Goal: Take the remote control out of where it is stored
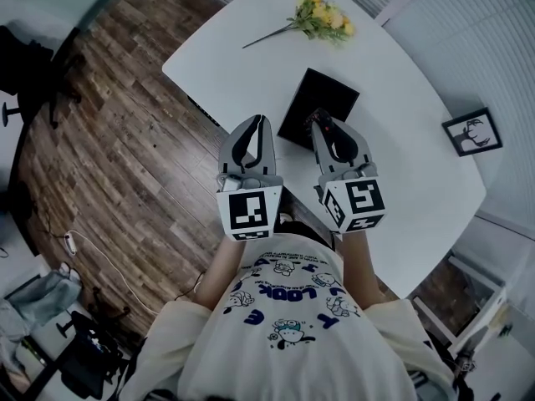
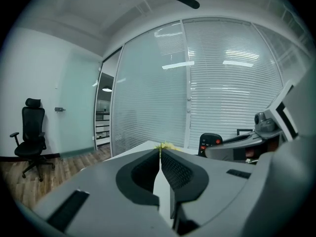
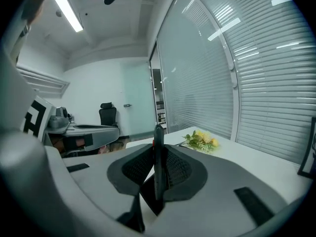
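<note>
Remote control (image 3: 158, 157): clamped between the jaws of the right gripper (image 1: 321, 124) and held in the air above the white tabletop (image 1: 401, 90). The pads press on its two broad faces. Its long axis runs along the jaws, pointing away from the person towards the far edge of the tabletop. One end projects past the jaw tips. It stands on its narrow edge, with the button face and its red button turned towards the left gripper (image 2: 160, 151).

From the head view, the projecting end sits over the near edge of a black square case (image 1: 322, 90). The case lies flat on the tabletop, close to the edge where the person stands.

Left gripper: jaws together with nothing between them, carried just beside the right gripper at a similar reach and apart from the remote control.

Both forearms extend forward from the body, roughly parallel. Both grippers point out over the tabletop with a slight downward tilt.

Yellow flowers (image 1: 324, 17) lie near the far edge of the tabletop. A framed picture (image 1: 472, 132) is at the right edge.

Off the table, a black office chair (image 2: 31, 132) stands on the wooden floor by the glass wall
</note>
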Motion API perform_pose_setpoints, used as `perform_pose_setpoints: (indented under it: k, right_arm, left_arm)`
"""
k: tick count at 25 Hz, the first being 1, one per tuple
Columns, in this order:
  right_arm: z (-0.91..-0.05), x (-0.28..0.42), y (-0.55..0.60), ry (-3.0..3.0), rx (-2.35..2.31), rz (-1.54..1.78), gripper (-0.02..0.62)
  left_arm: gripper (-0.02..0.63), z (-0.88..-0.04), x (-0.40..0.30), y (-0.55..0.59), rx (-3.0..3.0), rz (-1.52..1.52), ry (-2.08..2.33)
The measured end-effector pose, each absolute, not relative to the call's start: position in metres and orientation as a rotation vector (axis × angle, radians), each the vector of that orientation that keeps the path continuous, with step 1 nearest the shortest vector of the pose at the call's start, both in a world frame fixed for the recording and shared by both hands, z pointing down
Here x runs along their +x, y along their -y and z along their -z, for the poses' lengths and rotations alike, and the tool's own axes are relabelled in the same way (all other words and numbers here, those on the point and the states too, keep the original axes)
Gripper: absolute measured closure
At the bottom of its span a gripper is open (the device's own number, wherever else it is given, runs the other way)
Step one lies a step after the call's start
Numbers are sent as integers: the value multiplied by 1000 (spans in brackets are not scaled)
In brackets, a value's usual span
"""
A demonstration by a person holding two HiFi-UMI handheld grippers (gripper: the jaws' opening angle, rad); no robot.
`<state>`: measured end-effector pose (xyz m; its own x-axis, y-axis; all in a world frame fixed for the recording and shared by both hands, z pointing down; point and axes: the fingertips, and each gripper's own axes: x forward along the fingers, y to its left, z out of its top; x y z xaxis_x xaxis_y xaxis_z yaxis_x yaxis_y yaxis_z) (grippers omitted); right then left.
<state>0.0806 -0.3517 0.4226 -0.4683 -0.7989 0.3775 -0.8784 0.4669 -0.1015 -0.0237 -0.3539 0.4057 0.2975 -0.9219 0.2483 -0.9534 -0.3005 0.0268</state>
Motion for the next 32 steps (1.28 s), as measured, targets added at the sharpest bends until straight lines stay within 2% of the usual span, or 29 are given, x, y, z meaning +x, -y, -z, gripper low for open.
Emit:
perform_pose_setpoints:
  k: [12,32]
  right_arm:
    - [-379,70,332,2497,1477,-291,522]
    - [-373,31,312,2569,1343,-264,522]
  left_arm:
    - [583,-379,-31,325,2392,-205,1808]
    - [583,-362,-56,300,2346,-184,1936]
